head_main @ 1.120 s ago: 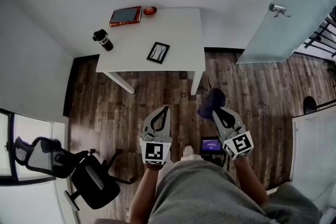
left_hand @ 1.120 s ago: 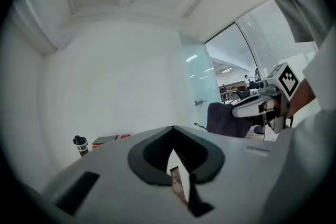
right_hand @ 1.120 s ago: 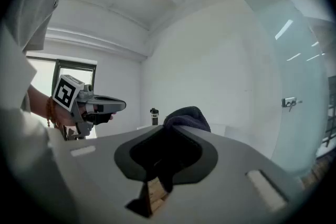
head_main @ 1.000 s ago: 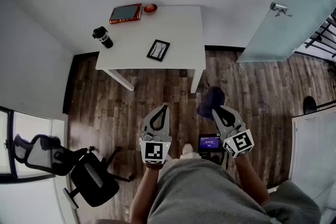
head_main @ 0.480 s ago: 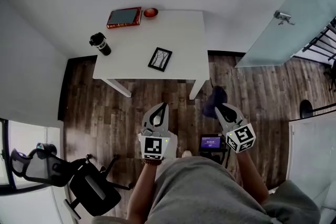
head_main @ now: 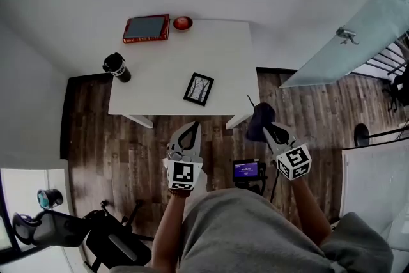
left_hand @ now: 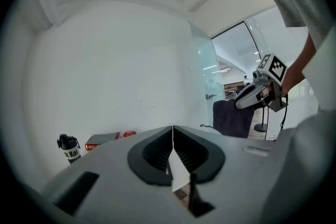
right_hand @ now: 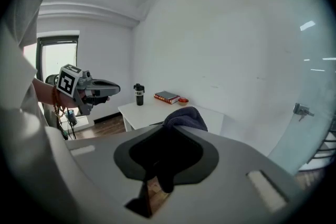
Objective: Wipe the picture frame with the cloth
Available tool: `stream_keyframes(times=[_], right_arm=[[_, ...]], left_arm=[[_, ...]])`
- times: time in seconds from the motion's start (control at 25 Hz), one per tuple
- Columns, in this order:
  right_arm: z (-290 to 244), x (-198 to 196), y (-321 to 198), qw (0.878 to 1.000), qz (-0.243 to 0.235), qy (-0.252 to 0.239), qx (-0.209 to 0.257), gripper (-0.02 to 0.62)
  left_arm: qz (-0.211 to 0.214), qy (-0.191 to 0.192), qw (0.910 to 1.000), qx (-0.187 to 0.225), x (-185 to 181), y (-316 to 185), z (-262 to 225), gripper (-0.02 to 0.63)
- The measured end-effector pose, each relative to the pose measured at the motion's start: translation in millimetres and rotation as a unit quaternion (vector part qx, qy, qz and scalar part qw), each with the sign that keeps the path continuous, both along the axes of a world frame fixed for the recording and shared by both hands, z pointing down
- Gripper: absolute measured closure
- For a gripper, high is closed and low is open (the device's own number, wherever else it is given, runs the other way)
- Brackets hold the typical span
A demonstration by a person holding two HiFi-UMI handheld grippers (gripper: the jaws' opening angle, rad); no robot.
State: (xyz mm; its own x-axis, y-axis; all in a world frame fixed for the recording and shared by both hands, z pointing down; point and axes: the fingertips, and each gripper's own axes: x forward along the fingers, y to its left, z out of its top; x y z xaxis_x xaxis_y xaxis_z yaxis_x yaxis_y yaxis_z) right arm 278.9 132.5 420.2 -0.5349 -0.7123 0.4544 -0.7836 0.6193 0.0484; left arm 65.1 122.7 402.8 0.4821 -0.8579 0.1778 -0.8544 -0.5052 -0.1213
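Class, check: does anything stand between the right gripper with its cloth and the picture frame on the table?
Nothing visible does. The picture frame lies alone by the near table edge, facing the right gripper and its cloth; bottle, book and bowl stand farther off.

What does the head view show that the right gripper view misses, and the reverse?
Head view only: the picture frame lying flat on the white table, and a black office chair on the floor. Right gripper view only: the inside of the right gripper, shut on the dark cloth, with a tail of it hanging below. Both: the table, bottle, red book, small bowl, cloth, left gripper and door handle.
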Motion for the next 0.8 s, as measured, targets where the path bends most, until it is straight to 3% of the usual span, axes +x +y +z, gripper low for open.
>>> stream_keyframes(times=[0.16, 0.32, 0.48, 0.8], right_arm=[[8, -17, -47, 0.998, 0.027, 0.053, -0.001, 0.541], [9, -37, -89, 0.997, 0.030, 0.074, 0.002, 0.541], [19, -61, -125, 0.994, -0.005, 0.108, -0.001, 0.541], [71, -100, -206, 0.983, -0.096, 0.156, -0.026, 0.541]], left_arm=[[-0.004, 0.003, 0.9999, -0.013, -39, -32, 15, 0.579], [-0.004, 0.013, 0.9996, -0.024, -63, -59, 29, 0.558], [0.004, 0.022, 0.9986, -0.049, -72, -79, 49, 0.522], [0.021, 0.020, 0.9923, -0.120, -60, -111, 113, 0.366]])
